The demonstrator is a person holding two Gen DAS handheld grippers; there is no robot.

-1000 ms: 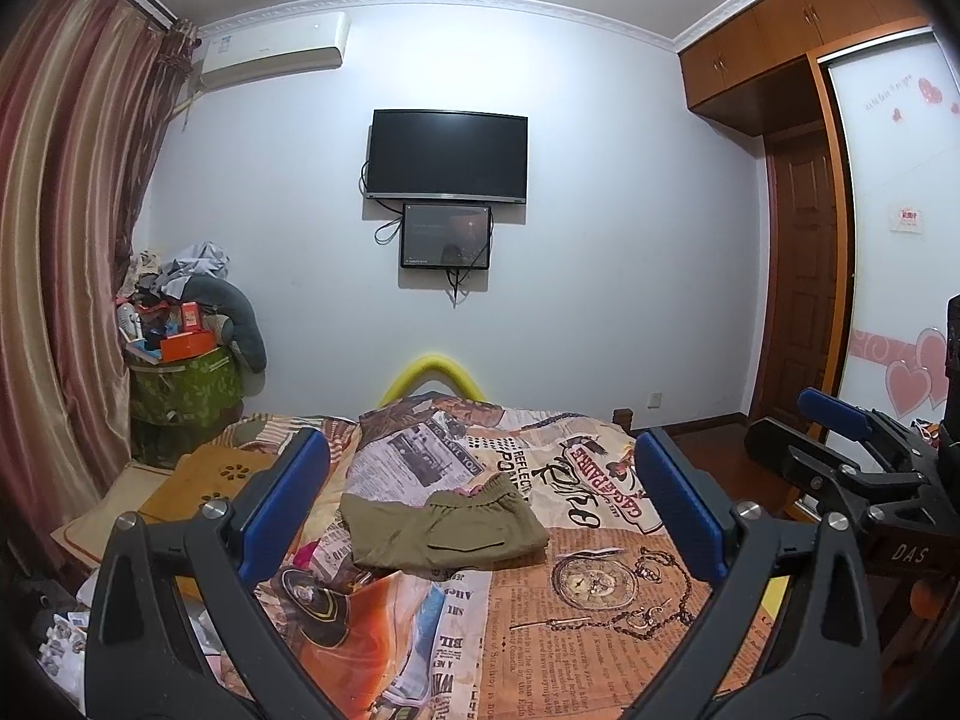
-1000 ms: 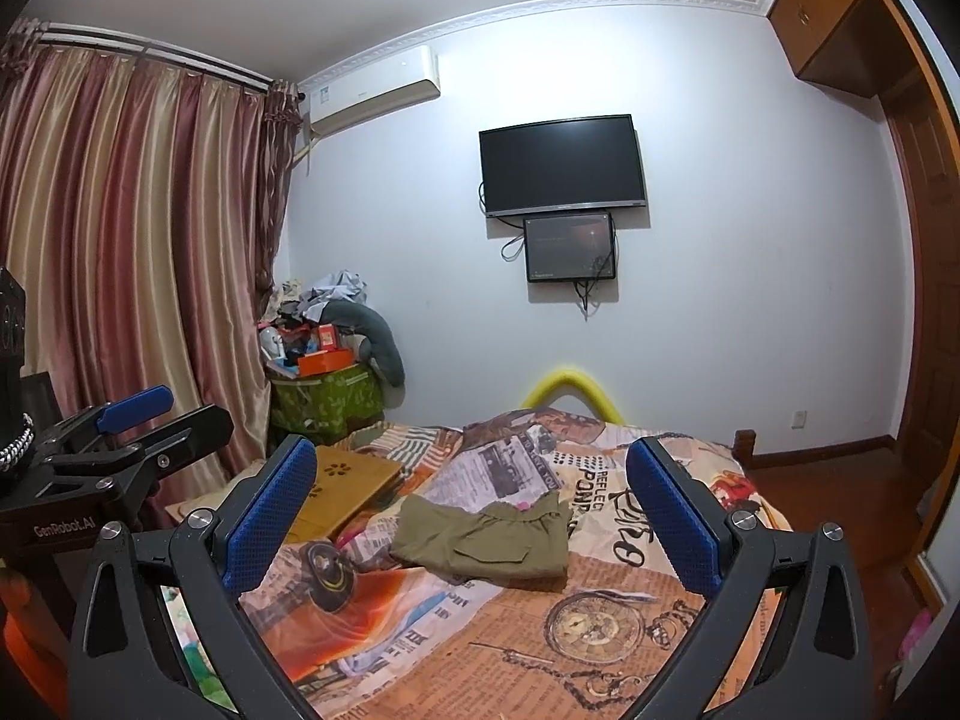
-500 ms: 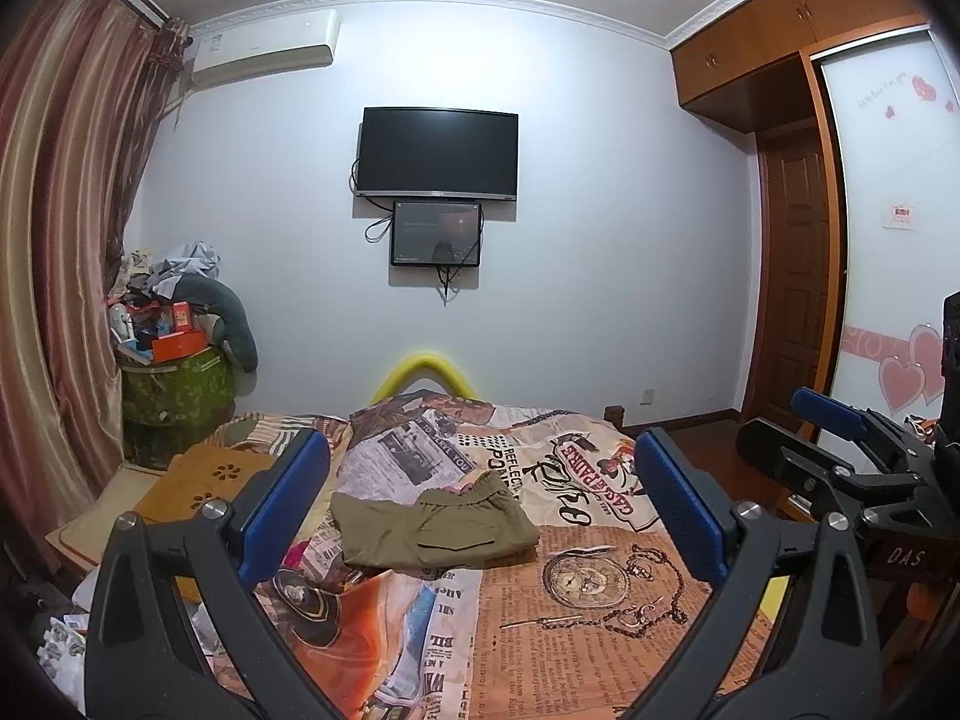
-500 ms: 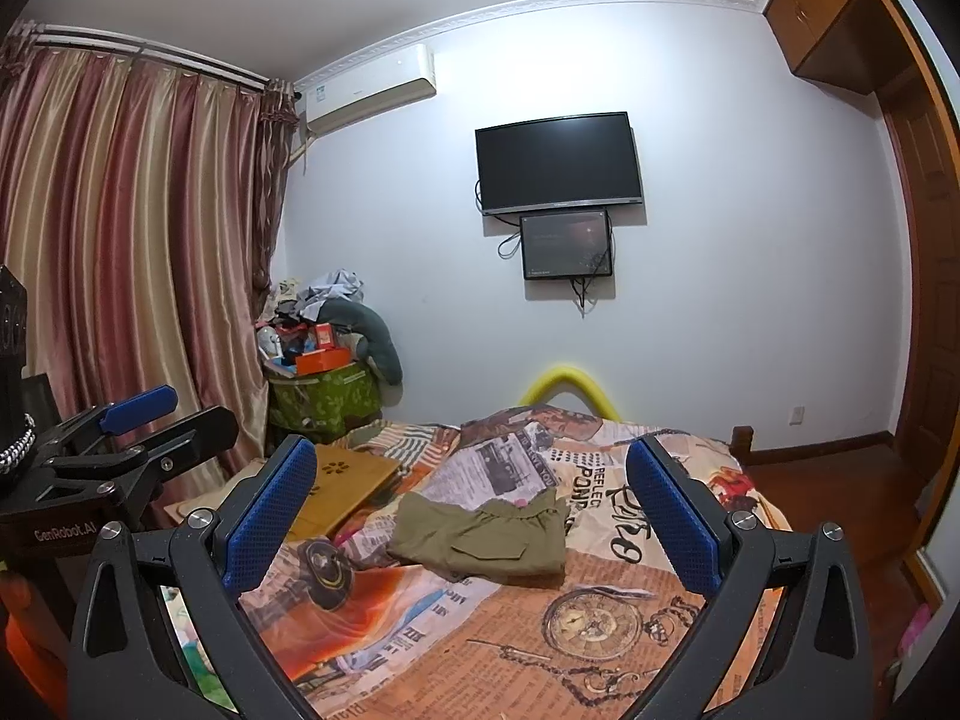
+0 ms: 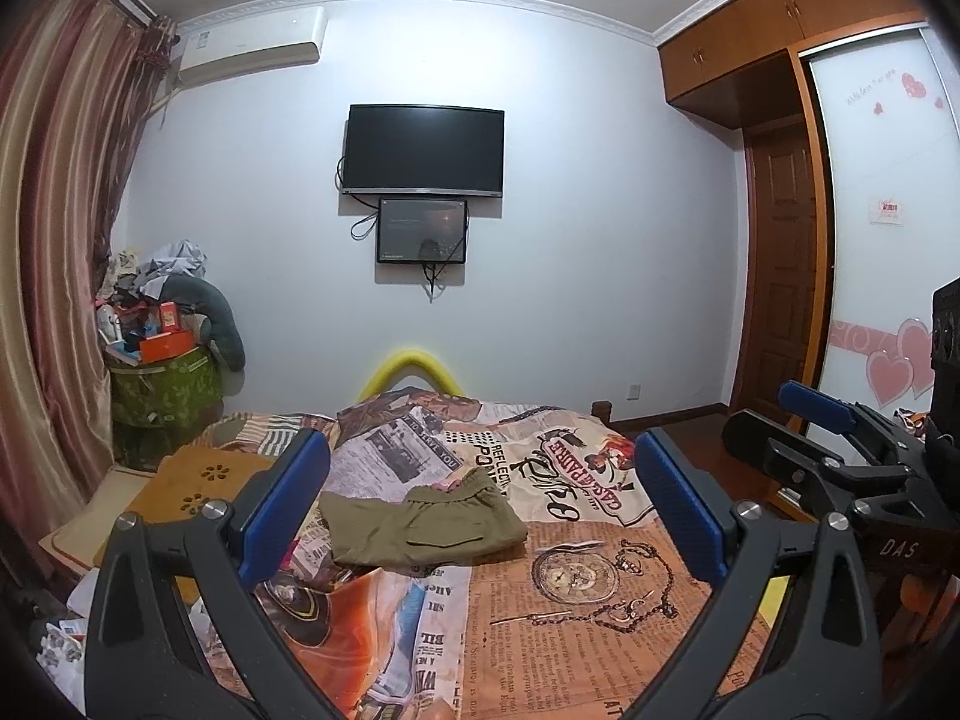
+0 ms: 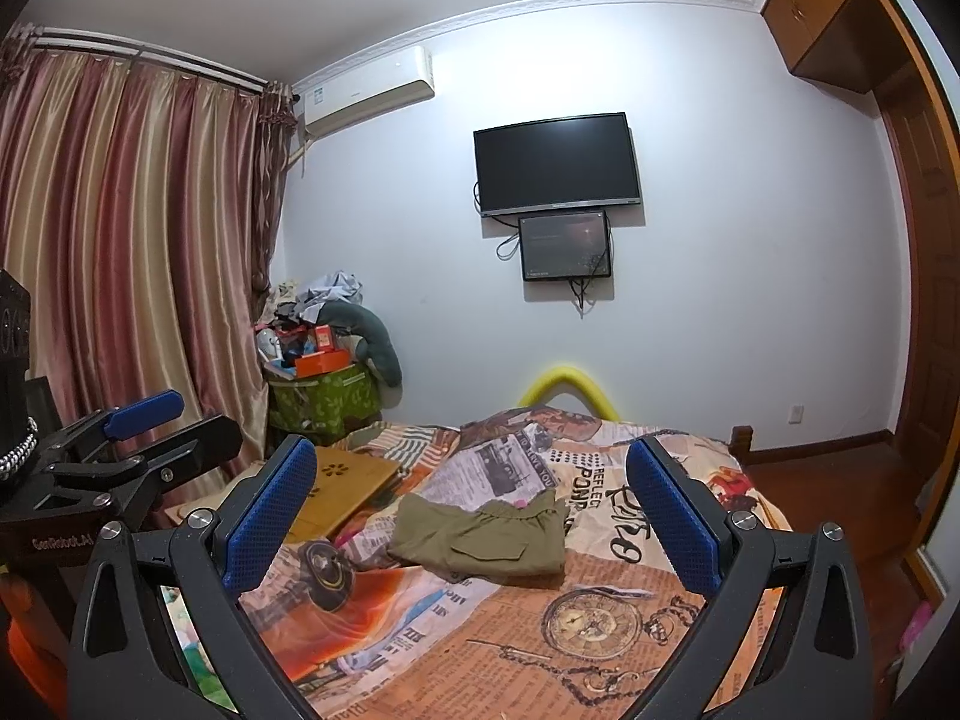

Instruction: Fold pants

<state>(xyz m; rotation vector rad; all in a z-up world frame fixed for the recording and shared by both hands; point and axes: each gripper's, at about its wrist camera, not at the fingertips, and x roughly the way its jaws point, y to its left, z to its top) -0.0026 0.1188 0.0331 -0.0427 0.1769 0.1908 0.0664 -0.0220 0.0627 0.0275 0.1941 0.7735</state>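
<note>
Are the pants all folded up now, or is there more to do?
They look folded: the olive pants lie in a compact bundle on the bedspread. Nothing is in hand; the left tongs and right tongs are both open, held back above the bed, touching nothing. At most, tidying the rumpled waistband edge is left.

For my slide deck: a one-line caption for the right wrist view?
Open right tool faces folded olive pants lying on the printed bedspread.

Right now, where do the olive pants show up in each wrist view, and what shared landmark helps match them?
Left wrist view: olive pants lie folded on the bedspread, centre-left, just below mid-height.
Right wrist view: the pants sit at centre, lower half.
Shared landmark: the wall-mounted TV, above and behind the pants in both.
</note>
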